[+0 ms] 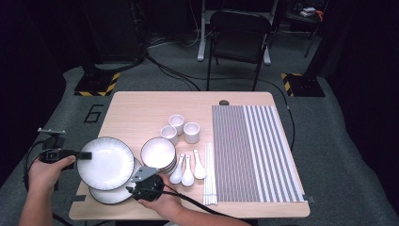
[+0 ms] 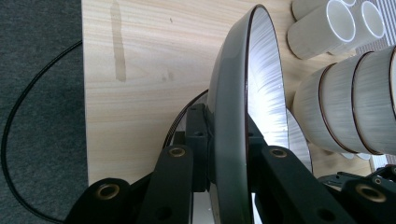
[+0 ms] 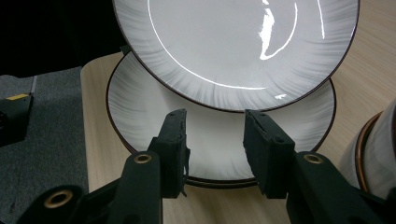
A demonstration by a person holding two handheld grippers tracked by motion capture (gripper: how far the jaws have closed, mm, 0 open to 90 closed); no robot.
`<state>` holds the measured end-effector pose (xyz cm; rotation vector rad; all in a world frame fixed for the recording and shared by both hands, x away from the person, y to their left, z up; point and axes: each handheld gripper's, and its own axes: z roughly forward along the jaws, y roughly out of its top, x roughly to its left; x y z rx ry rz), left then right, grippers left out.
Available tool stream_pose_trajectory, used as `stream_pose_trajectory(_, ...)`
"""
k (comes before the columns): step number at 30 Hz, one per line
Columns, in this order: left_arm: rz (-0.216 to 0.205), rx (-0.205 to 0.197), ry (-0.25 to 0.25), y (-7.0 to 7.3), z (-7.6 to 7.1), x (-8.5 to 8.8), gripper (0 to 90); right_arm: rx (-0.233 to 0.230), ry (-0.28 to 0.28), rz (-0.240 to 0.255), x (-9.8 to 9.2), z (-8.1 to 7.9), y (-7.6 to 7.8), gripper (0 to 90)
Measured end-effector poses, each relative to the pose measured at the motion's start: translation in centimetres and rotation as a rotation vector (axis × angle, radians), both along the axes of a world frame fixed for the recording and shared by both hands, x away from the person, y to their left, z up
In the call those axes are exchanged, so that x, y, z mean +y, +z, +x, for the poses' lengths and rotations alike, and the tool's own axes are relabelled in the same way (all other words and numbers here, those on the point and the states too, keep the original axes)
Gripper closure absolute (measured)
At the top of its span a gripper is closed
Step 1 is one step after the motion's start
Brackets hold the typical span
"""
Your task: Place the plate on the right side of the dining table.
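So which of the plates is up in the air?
The top plate, pinched at its rim by the left gripper and tilted. The other plates lie stacked flat on the table beneath it.

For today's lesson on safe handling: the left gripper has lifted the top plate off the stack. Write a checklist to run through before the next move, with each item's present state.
1. Left gripper clamped on the top plate's rim: ok.
2. Top plate lifted off the lower plates: ok, tilted above them.
3. Right gripper free of any load: ok, jaws open over the lower plates' near rim, gripping nothing.
4. Stacked bowls out of the top plate's way: cannot tell, they stand close beside it.
5. Striped mat free for setting down: ok.
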<state>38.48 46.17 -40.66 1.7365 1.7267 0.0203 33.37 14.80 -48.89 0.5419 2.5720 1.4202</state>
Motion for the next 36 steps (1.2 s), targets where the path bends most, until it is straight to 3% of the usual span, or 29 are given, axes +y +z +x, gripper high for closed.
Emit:
stream_pose_trajectory(1,-0.001,-0.013,0.007,0.0,0.0,0.0,80.1,0.004,0.001,0.001,0.0,0.0,0.0,59.6)
stream_pose_trajectory(2,0.003,0.001,-0.003,0.2,0.0,0.0,80.1,-0.005,0.008,0.002,0.0,0.0,0.1,59.6)
stream_pose_trajectory(7,0.005,0.000,-0.002,0.6,0.2,0.0,80.1,0.004,0.010,0.010,-0.1,-0.4,0.5,59.4)
stream_pose_trajectory(18,0.006,0.006,-0.006,1.2,0.4,0.2,80.1,-0.024,0.029,0.006,-0.3,-0.9,1.2,58.8)
stream_pose_trajectory(28,0.008,0.004,-0.009,2.4,0.7,0.0,80.2,-0.061,0.057,-0.004,-0.5,-1.3,2.7,57.7)
stream_pose_trajectory(36,0.023,0.006,-0.024,3.3,1.0,-0.1,80.1,-0.053,0.062,-0.003,-0.8,-1.5,3.4,57.3)
